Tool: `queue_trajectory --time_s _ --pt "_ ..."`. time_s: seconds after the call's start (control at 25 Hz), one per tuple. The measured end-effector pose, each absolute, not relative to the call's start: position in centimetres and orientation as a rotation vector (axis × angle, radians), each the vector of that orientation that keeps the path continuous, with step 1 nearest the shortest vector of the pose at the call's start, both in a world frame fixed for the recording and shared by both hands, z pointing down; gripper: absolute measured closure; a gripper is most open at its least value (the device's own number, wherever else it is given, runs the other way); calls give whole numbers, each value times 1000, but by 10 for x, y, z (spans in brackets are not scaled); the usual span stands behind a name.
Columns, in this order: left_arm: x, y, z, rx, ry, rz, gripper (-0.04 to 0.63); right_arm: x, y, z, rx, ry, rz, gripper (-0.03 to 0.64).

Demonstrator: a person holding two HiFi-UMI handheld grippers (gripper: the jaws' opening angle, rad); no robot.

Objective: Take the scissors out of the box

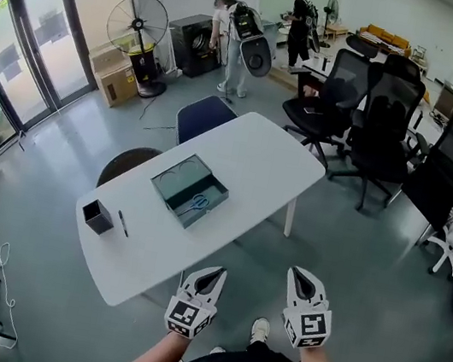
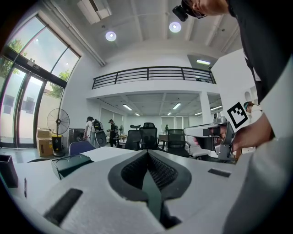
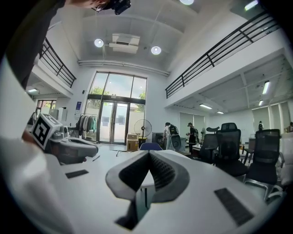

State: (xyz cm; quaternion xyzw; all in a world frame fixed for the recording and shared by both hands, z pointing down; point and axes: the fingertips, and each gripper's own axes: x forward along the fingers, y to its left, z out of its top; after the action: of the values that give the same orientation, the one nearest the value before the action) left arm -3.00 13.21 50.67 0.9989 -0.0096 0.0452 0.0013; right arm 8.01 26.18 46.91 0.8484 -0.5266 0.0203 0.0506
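On the white table (image 1: 249, 149) lies an open dark teal box (image 1: 189, 188), and inside it are blue-handled scissors (image 1: 197, 202). My left gripper (image 1: 210, 273) hovers off the table's near edge, shut and empty, a good way short of the box. My right gripper (image 1: 298, 274) is level with it further right, beside the table, shut with nothing in it. In the left gripper view the shut jaws (image 2: 147, 152) point across the tabletop, with the box (image 2: 68, 164) low at left and the right gripper (image 2: 215, 135) at right. The right gripper view shows its shut jaws (image 3: 149, 153) and the left gripper (image 3: 68, 148).
A small black holder (image 1: 98, 216) and a pen (image 1: 123, 223) lie at the table's left end. A blue chair (image 1: 203, 116) and a brown chair (image 1: 125, 162) stand behind the table, black office chairs (image 1: 368, 114) to the right. A fan (image 1: 140, 31) and two people (image 1: 236, 30) are far back.
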Motion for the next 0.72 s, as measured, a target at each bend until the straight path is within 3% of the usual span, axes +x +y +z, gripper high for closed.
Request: queue_trajectory --time_s 0.4,0.72 --pt "55 107 507 3144 -164 168 583 173 228 476 2478 -1753 91 611" --pt "82 90 516 3109 -316 179 583 206 200 493 2338 -1887 124 611"
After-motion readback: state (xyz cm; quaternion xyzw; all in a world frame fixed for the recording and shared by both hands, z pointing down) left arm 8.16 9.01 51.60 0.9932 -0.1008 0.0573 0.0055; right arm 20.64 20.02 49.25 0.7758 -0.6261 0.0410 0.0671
